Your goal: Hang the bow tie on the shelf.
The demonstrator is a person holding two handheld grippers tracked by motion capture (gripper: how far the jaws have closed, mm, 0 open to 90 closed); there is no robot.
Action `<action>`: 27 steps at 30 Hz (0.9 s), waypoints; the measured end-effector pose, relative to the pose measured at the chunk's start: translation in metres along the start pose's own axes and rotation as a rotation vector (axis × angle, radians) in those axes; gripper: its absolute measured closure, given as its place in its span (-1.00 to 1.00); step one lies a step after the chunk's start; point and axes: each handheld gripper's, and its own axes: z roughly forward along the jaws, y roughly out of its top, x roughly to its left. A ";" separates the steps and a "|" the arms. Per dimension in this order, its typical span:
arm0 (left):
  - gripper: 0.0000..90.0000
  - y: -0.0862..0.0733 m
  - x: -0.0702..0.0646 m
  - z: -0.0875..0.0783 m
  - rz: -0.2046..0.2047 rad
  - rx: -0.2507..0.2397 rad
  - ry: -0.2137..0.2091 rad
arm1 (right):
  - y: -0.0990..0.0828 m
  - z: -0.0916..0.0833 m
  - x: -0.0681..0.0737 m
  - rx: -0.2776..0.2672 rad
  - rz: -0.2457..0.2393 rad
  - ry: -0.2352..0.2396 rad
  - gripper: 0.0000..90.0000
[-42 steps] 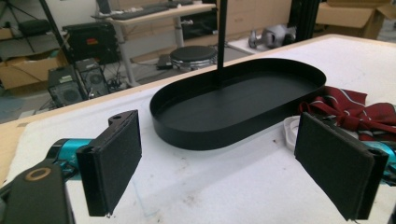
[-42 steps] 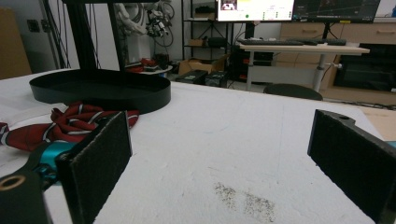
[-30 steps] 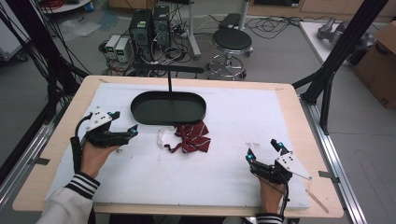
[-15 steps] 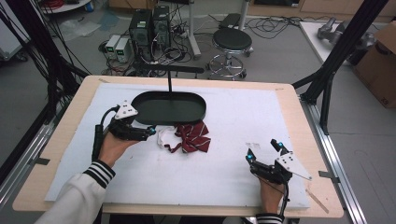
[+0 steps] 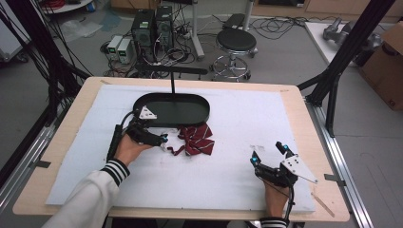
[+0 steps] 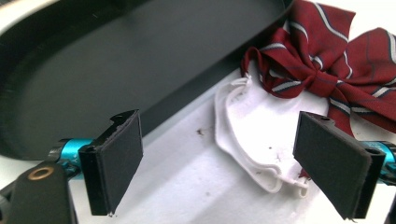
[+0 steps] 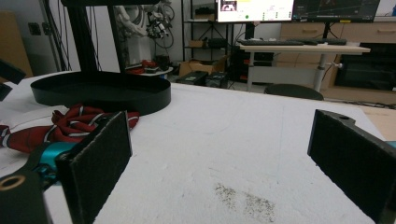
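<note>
While the left claw (image 5: 163,139) sits over the middle of the counter (image 5: 62,142), just beside the near rim of the black oval tray (image 5: 172,109), its jaws stand spread wide with nothing between them. From the left gripper view those two black pads frame a white face mask (image 6: 252,135) that lies flat on the white foam sheet (image 5: 228,166), close under the tray wall; neither pad touches it. A dark red bow tie with pale stripes (image 6: 327,70) lies right against the mask's far side, part of it overlapping the mask's edge and one loop touching the tray (image 6: 93,70). In the high view the bow tie (image 5: 196,139) rests just in front of the tray, toward the counter's centre, and the mask (image 5: 167,142) shows as a small white patch between it and the left claw's tips. The tray stands toward the far edge of the counter, with a thin black post (image 5: 172,83) rising behind it. The right claw (image 5: 269,154) rests near the counter's near right corner, well apart from the tray and the cloth things, held by a hand (image 5: 275,199) in a striped cuff; its jaws are likewise released and empty. Along the right gripper view, bare foam with a small dark speckled smudge (image 7: 243,198) lies between its pads, and the tray (image 7: 100,93) and bow tie (image 7: 70,122) show farther off to one side.
</note>
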 end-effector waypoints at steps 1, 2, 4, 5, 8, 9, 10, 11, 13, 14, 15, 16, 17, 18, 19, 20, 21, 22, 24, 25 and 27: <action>-0.64 0.000 -0.001 0.002 0.001 0.003 0.001 | 0.000 0.000 0.000 0.000 0.001 0.000 -0.88; -0.63 0.001 -0.003 0.003 0.001 0.011 0.004 | 0.000 0.000 0.000 0.002 0.005 -0.001 -0.88; -0.62 0.002 -0.004 0.005 -0.004 0.020 -0.001 | 0.000 0.000 0.000 0.002 0.005 -0.001 -0.88; -0.62 0.003 -0.005 0.006 -0.004 0.026 -0.002 | 0.000 0.000 0.000 0.001 0.002 -0.001 -0.88; -0.57 0.004 -0.005 0.008 -0.007 0.049 0.000 | 0.000 0.000 0.000 0.002 0.009 -0.002 -0.88; -0.57 0.004 -0.005 0.009 -0.012 0.060 -0.001 | 0.000 0.000 0.000 0.002 0.009 -0.002 -0.88; -0.56 0.004 -0.005 0.010 -0.018 0.073 -0.002 | 0.000 0.000 0.000 0.003 0.007 -0.002 -0.88; -0.56 0.005 -0.005 0.011 -0.030 0.090 -0.005 | 0.000 0.000 0.000 0.003 0.007 -0.002 -0.88; -0.55 0.006 -0.005 0.014 -0.059 0.124 -0.013 | 0.000 0.000 0.000 0.003 0.007 -0.003 -0.88; -0.55 0.007 -0.005 0.015 -0.065 0.137 -0.011 | 0.000 0.000 0.000 0.002 0.007 -0.003 -0.88; -0.53 0.008 -0.004 0.016 -0.065 0.149 -0.013 | 0.000 0.000 0.000 0.002 0.006 -0.003 -0.88; -0.53 0.008 -0.004 0.017 -0.068 0.158 -0.018 | 0.000 0.000 0.000 0.002 0.006 -0.003 -0.88; -0.50 0.009 -0.004 0.017 -0.076 0.168 -0.026 | 0.000 0.000 0.000 0.002 0.006 -0.003 -0.88; -0.47 0.010 -0.003 0.018 -0.081 0.174 -0.032 | 0.000 0.000 0.000 0.002 0.006 -0.003 -0.88; -0.44 0.011 -0.003 0.019 -0.085 0.177 -0.036 | 0.000 0.000 0.000 0.002 0.007 -0.002 -0.88; -0.42 0.011 -0.002 0.019 -0.089 0.184 -0.039 | 0.000 0.000 0.000 0.002 0.007 -0.003 -0.88; -0.41 0.012 -0.002 0.020 -0.094 0.192 -0.039 | 0.000 0.000 0.000 0.002 0.009 -0.002 -0.88; -0.38 0.012 -0.002 0.021 -0.100 0.200 -0.040 | 0.000 0.000 0.000 0.001 0.011 -0.002 -0.88; -0.35 0.013 -0.002 0.022 -0.108 0.222 -0.045 | 0.000 0.000 0.000 0.002 0.010 -0.001 -0.88; -0.35 0.014 -0.002 0.023 -0.108 0.224 -0.046 | 0.000 0.000 0.000 0.002 0.010 -0.001 -0.88; -0.30 0.014 -0.002 0.024 -0.110 0.235 -0.046 | 0.000 0.000 0.000 0.002 0.009 0.000 -0.88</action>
